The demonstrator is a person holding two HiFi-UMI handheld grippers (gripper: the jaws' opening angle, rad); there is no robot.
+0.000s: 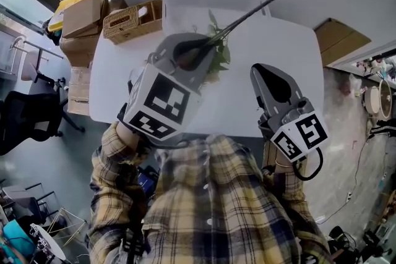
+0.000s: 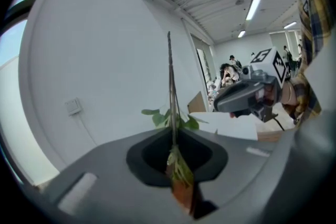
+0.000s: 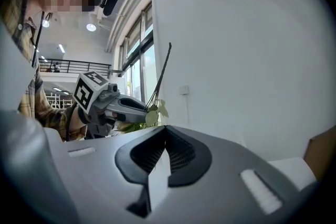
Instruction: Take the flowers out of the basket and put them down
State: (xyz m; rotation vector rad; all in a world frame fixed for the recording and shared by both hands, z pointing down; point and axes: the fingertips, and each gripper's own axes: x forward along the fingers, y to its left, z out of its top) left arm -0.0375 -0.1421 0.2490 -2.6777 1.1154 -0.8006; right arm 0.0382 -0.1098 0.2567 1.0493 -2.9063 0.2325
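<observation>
Away from the basket (image 1: 130, 20), left claw (image 1: 193, 54) grips flowers (image 1: 247, 11).

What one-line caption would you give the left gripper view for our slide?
Left claw shut on a leafy flower stem rising against a white wall.

I see a white table (image 1: 291, 71) with rounded corners. On the floor past its left edge stands a pile of cardboard boxes (image 1: 83, 15), and something yellow (image 1: 67, 7) lies on the top one. A black office chair (image 1: 25, 117) stands nearer to me on that side. Beyond the far right corner, a flat piece of cardboard (image 1: 340, 40) lies by the wall. A thin cable (image 1: 359, 176) runs over the floor on the right. The wall carries a white socket (image 2: 73, 106), and long ceiling lamps (image 2: 253, 8) are lit.
</observation>
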